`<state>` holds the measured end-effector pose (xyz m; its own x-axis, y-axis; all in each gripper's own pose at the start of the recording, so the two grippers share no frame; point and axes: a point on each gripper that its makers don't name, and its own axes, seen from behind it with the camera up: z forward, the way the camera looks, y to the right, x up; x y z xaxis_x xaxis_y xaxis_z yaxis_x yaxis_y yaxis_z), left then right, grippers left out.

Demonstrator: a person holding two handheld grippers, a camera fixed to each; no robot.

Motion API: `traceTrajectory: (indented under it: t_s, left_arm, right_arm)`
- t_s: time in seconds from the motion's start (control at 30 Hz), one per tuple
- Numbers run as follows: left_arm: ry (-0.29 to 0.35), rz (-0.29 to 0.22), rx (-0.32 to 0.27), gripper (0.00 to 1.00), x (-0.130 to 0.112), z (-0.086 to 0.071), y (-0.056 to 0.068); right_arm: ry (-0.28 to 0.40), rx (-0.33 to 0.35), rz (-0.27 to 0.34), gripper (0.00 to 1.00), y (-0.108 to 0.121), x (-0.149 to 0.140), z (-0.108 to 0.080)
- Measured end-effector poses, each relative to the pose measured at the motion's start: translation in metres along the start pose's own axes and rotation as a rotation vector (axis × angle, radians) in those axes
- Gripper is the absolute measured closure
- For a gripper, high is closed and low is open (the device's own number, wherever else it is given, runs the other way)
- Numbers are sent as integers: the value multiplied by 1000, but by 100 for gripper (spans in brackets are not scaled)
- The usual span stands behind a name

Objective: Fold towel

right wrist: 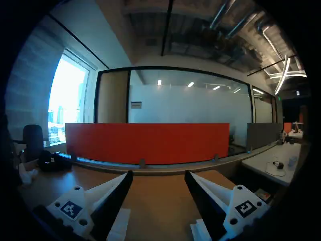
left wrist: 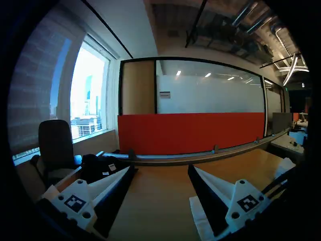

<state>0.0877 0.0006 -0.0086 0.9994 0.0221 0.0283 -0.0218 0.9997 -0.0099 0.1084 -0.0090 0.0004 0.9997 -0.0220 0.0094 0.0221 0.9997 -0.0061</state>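
Note:
My left gripper is open above the wooden table, with nothing between its fingers. A white towel lies on the table under its right finger, and more white cloth shows at the far right. My right gripper is also open and holds nothing over the same table. Edges of the white towel peek out below both of its fingers, near the bottom of the right gripper view. Most of the towel is hidden beneath the grippers.
An orange partition and a rail close off the table's far edge. A black bag and a black chair are at the left by the window. A white desk with a cable stands to the right.

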Motion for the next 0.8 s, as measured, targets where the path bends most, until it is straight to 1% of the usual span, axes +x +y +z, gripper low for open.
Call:
traceTrajectory:
  t_s: [0.1, 0.2, 0.37, 0.47, 0.6, 0.8]
  left_arm:
    - [-2, 1, -6, 2, 14, -3, 1]
    - [-3, -3, -14, 2, 23, -4, 2]
    - [-18, -3, -18, 2, 30, -2, 1]
    - [-31, 7, -35, 2, 31, -1, 4]
    - [-61, 47, -71, 2, 29, 0, 9]
    - [-104, 122, -142, 2, 23, 1, 21]
  right_arm:
    - [-3, 3, -2, 0, -2, 13, 0]
    - [-5, 7, -4, 1, -5, 23, 1]
    - [-15, 11, -15, 1, -7, 30, 3]
    - [-25, 21, -30, 0, -8, 32, 4]
    - [-45, 54, -54, 1, -14, 34, 5]
    - [-86, 140, -117, 0, -31, 30, 7]
